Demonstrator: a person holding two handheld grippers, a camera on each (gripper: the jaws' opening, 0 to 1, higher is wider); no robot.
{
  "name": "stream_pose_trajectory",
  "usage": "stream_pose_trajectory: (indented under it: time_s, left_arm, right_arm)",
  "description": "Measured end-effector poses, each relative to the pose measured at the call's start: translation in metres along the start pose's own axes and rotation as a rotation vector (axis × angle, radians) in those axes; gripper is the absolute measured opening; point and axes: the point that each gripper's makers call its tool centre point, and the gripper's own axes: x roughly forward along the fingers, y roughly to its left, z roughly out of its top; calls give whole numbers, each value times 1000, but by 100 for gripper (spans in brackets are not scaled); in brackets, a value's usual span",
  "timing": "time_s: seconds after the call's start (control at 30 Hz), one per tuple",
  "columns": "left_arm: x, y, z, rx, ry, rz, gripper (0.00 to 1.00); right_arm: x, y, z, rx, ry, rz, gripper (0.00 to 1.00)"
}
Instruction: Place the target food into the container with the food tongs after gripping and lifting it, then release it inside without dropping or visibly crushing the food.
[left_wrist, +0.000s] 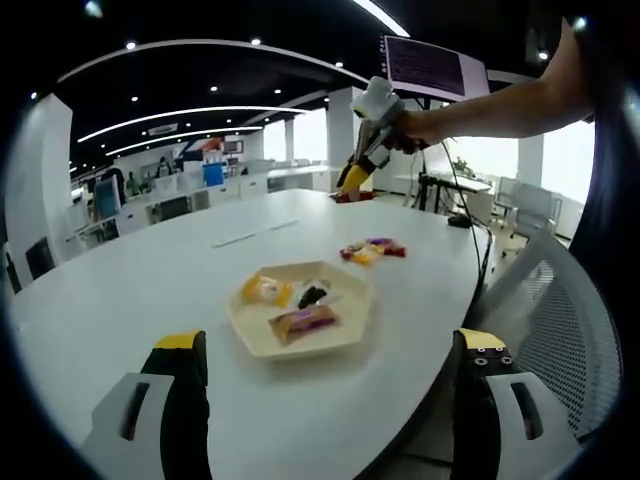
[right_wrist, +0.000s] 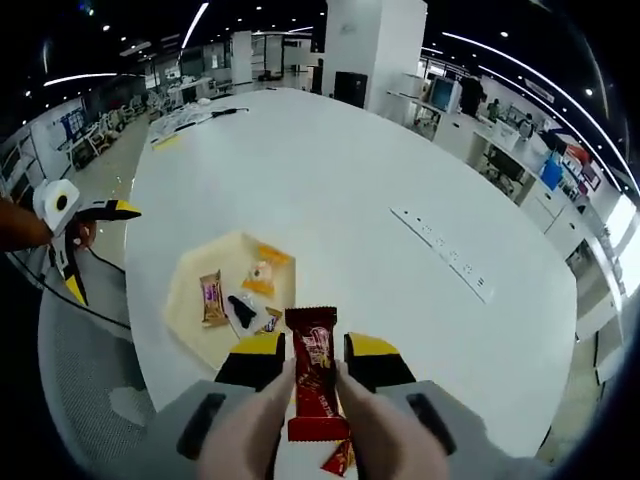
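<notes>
A cream hexagonal plate (left_wrist: 255, 335) (right_wrist: 185, 310) sits on the white table and holds several wrapped snacks: a purple-orange bar (left_wrist: 305, 320) (right_wrist: 210, 298), a dark piece (left_wrist: 312, 294) and a yellow one (left_wrist: 265, 288). My left gripper (left_wrist: 330, 345) stands wide open low over the table's near edge, its jaws on either side of the plate. It appears in the right gripper view as the left gripper (right_wrist: 85, 215), beside the plate. My right gripper (right_wrist: 315, 355) is shut on a red wrapped bar (right_wrist: 315, 370), held above the table near the plate. Across the table, a hand holds the right gripper (left_wrist: 352, 185).
Loose wrapped snacks (left_wrist: 372, 250) lie on the table beyond the plate, and another wrapper (right_wrist: 338, 458) shows under my right jaws. A mesh chair (left_wrist: 560, 320) (right_wrist: 90, 370) stands at the table's edge. A flat socket strip (right_wrist: 445, 255) runs across the tabletop.
</notes>
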Motion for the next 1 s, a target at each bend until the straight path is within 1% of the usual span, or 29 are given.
stream_pose_trajectory:
  time_s: [0.3, 0.7, 1.0]
  left_arm:
    - [-1, 1, 0, -1, 1, 6, 99]
    - [-2, 2, 1, 0, -5, 11, 99]
    - [-1, 1, 1, 4, -2, 8, 99]
  right_arm:
    - [6, 14, 16, -6, -14, 18, 22]
    - [12, 27, 27, -12, -21, 33, 22]
    - [20, 40, 40, -27, -28, 50, 22]
